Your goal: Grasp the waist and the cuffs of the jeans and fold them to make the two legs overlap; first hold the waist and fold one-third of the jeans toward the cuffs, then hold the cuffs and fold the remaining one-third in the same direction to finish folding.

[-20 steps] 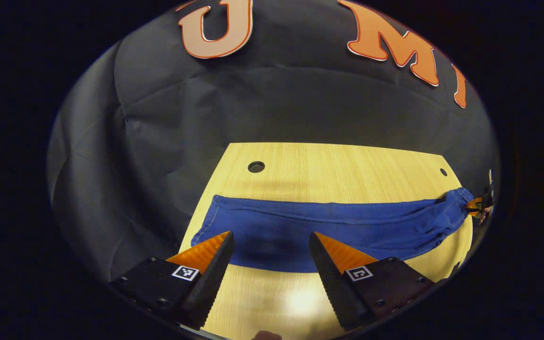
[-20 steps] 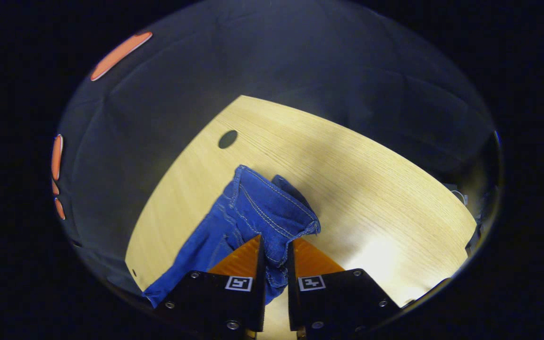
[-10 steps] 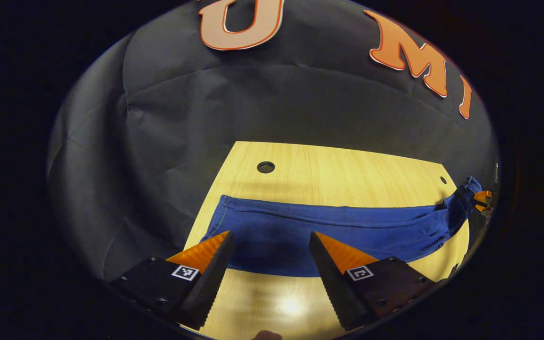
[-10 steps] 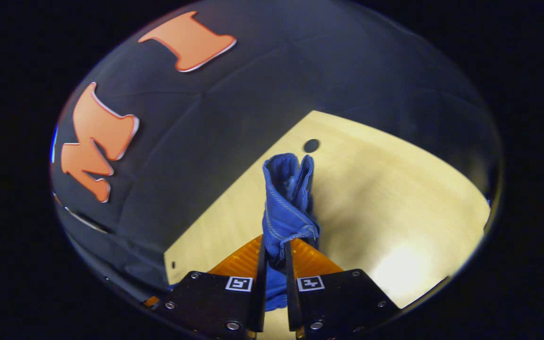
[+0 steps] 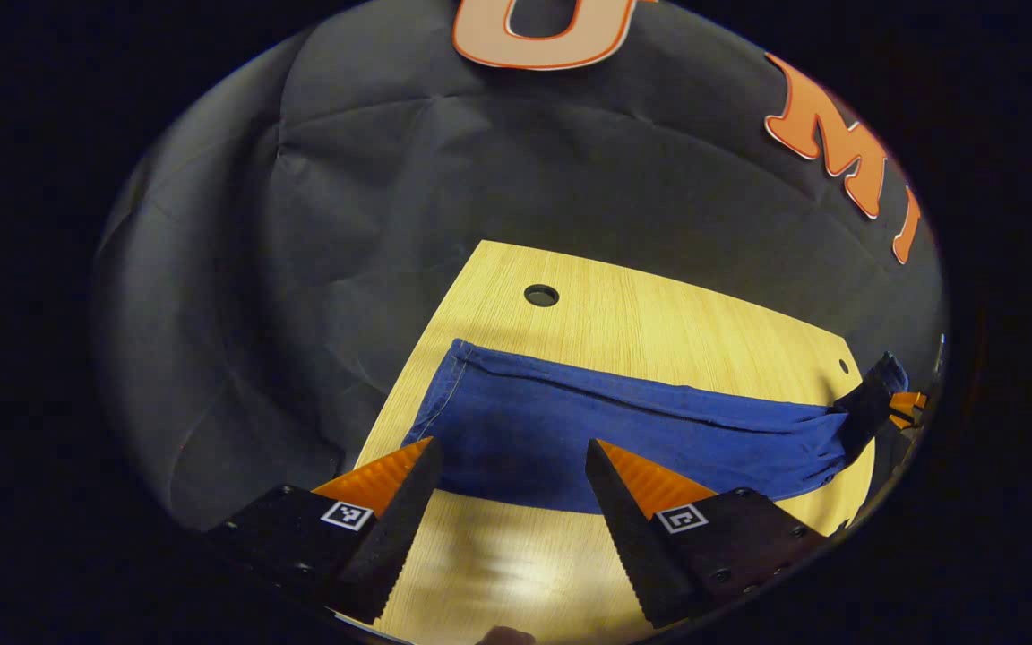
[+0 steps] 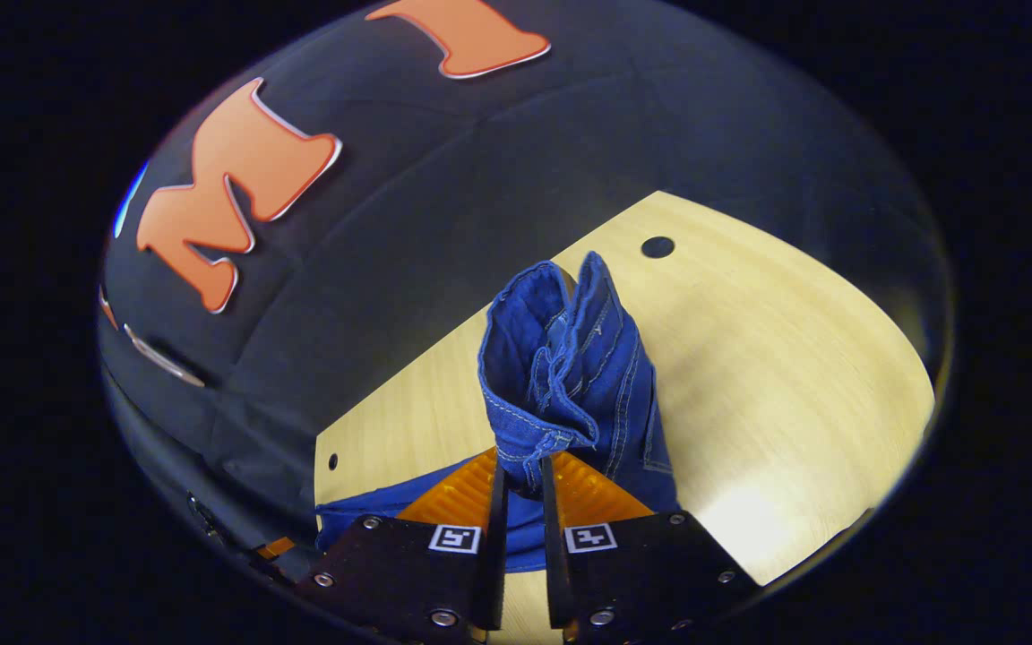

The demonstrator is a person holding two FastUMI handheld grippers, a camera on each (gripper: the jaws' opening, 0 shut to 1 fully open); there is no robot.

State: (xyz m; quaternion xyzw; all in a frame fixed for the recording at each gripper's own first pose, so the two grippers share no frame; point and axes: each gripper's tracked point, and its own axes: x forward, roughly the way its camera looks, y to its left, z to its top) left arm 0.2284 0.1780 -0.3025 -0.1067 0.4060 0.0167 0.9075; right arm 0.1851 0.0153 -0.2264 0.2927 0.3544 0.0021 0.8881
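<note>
The right gripper (image 6: 520, 484) pinches the waist of the jeans (image 6: 570, 367), bunched upright at centre frame. The left gripper (image 5: 511, 479), fingers wide apart, hovers low-centre by the cuffs (image 5: 480, 421) lying flat on the worktop (image 5: 623, 313).

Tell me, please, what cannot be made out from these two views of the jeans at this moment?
- Left gripper view: the near hem of the jeans lies behind the open left tool.
- Left gripper view: the right tool sits tiny at the edge; its grip on the waist is unreadable there.
- Right gripper view: the shut tool and the raised waist hide the cloth beneath them.
</note>
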